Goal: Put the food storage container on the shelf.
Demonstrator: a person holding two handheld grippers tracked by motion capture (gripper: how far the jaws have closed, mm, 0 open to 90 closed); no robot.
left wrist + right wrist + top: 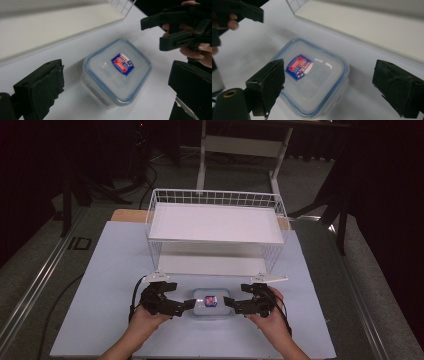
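White table (110,270) holds a clear plastic food box (210,303), sitting between both sets of wide open jaws. Left gripper (184,306) and right gripper (231,304) wait beside it. It looks light, stiff and slippery, so squeeze its sides.

Counted one clear lidded container (212,303) bearing one red-and-blue label (210,300), one white wire rack (216,231) with two shelves, one pale blue mat (110,290) on the desk, two tongs, two hands.
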